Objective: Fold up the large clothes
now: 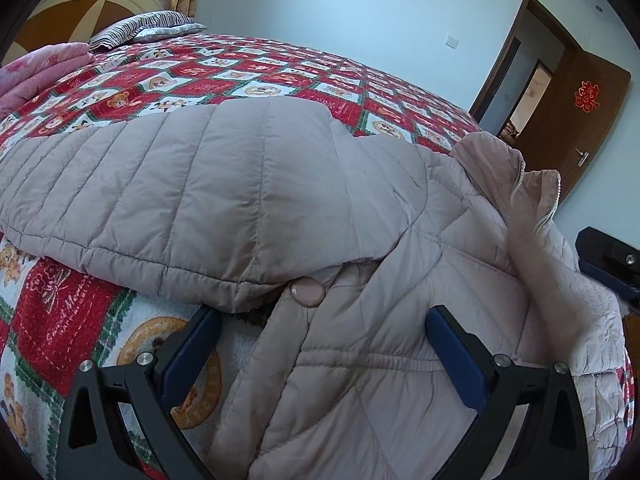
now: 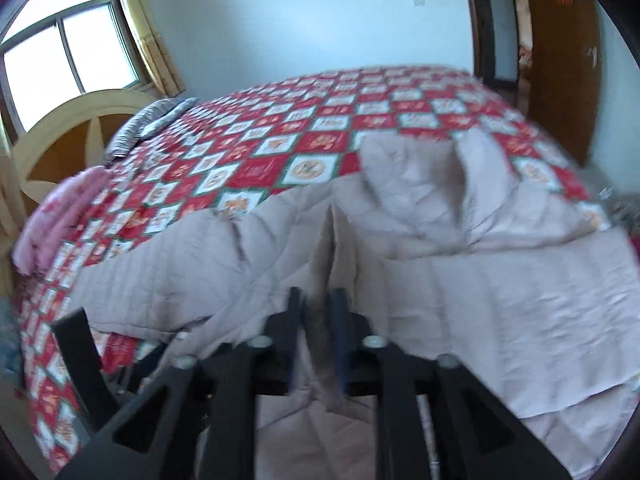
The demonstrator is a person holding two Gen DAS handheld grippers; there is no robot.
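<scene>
Padded jacket is spread on the bed across the red checked bedspread, taking up most of the centre of the left wrist view. One quilted panel is folded over the body from 9 o'clock, and its hem ends just above a round snap button at centre, slightly toward 6 o'clock. Collar with its zipper teeth is stood up at 3 o'clock. Left gripper is held at 6 o'clock with its jaws spread wide. The lower front of the jacket is lying between the blue pads, and nothing is clamped. The 7 o'clock finger is seen over bare bedspread, beside the jacket's edge, and the 5 o'clock finger over the jacket itself. Right gripper is seen at 6 o'clock in its own view, which is heavily motion-blurred. Its fingers are set narrowly together and a raised ridge of jacket fabric is pinched between them, running up toward 12 o'clock. Pad contact is not sharply resolved, but the fold is drawn up into the gap. In that view the jacket is spread from 8 o'clock to 3 o'clock, with a rumpled section at 1 o'clock. A folded pink blanket is at 10 o'clock on the bed, with a striped pillow just beyond it at 11 o'clock by the headboard. A window is at 10 o'clock in the right view. An open brown door is at 2 o'clock.
</scene>
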